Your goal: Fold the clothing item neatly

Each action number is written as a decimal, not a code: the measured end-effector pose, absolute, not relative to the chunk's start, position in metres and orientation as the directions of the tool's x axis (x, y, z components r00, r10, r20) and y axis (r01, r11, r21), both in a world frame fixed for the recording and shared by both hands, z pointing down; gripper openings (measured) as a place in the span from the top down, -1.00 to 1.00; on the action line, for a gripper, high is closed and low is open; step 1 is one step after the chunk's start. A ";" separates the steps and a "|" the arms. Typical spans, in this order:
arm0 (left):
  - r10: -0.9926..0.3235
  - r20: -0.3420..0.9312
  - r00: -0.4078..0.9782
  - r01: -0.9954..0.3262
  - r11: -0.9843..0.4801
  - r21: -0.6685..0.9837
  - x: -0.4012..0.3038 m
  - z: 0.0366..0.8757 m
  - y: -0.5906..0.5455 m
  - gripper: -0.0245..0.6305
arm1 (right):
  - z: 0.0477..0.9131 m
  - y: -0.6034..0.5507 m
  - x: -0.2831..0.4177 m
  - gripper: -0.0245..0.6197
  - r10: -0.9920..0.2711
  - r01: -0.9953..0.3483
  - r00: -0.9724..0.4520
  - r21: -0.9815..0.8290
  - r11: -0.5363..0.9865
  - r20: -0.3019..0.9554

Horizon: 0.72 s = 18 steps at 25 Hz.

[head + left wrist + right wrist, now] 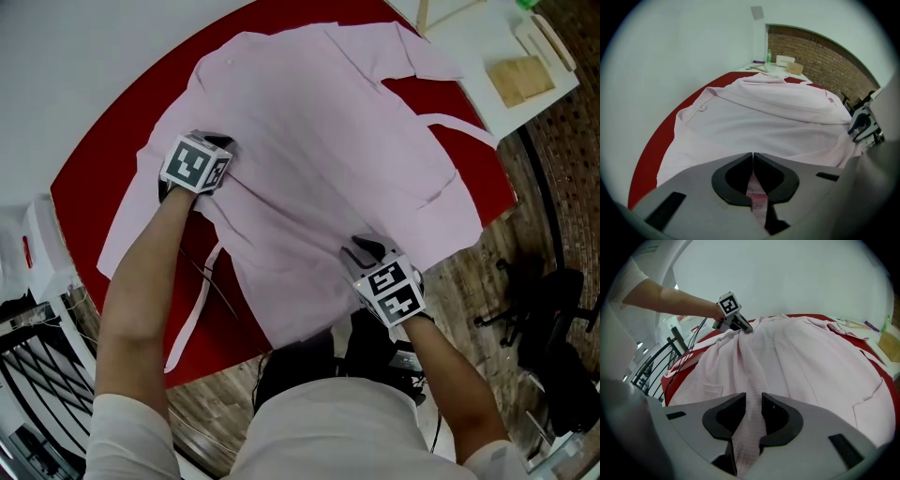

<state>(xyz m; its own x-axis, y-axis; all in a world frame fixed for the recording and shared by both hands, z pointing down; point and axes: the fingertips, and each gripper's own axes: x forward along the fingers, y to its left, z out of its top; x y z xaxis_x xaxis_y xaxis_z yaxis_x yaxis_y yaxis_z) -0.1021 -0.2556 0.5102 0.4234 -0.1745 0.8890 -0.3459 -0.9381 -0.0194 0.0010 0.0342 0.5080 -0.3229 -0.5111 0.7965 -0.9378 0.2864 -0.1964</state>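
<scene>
Pointing steeply down, left gripper (219,143) and right gripper (362,249) each pinch the pink shirt (328,141) in their jaws, apparently firmly

Round red bench (86,192), with thin black cables (211,286) across its near edge. At upper right in the head view, just beside the bench, a white side table (469,47) carrying a flat wooden block (521,80) and pale wooden strips (548,37). Also on it, in the left gripper view, a small green bottle (768,55), in front of a brick wall (820,61). Below, wood-plank floor (478,272). At right, a black office chair (553,314). At lower left, a black metal rack (37,361) and a white box (37,239) with a red label.
</scene>
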 end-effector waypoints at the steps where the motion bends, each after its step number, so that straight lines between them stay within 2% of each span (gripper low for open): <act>1: -0.178 0.883 0.435 -0.356 -0.934 -0.013 -0.101 0.508 -0.257 0.88 | 0.508 0.034 0.002 0.59 -0.511 -0.938 -0.324 -0.201 0.282 0.796; 2: -0.182 0.874 0.451 -0.369 -0.930 -0.003 -0.100 0.505 -0.258 0.89 | 0.508 0.034 0.004 0.61 -0.511 -0.939 -0.325 -0.206 0.277 0.796; 4: -0.191 0.849 0.493 -0.390 -0.920 0.019 -0.095 0.495 -0.262 0.89 | 0.507 0.035 0.008 0.81 -0.516 -0.940 -0.322 -0.204 0.273 0.794; 11: -0.266 0.706 0.656 -0.435 -0.898 0.067 -0.070 0.455 -0.275 0.89 | 0.500 0.034 0.017 0.87 -0.566 -0.953 -0.286 -0.170 0.250 0.773; 18: -0.332 0.661 0.673 -0.445 -0.896 0.003 -0.049 0.455 -0.283 0.89 | 0.497 0.035 0.042 0.88 -0.601 -0.976 -0.215 -0.153 0.153 0.770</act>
<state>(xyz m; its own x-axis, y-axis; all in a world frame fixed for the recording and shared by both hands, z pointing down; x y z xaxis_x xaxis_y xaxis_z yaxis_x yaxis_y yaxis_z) -0.0489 -0.2832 0.4552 0.6733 -0.3320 0.6606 -0.4449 -0.8956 0.0033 0.0421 0.0352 0.4966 -0.2145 -0.6006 0.7702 -0.9764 0.1526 -0.1529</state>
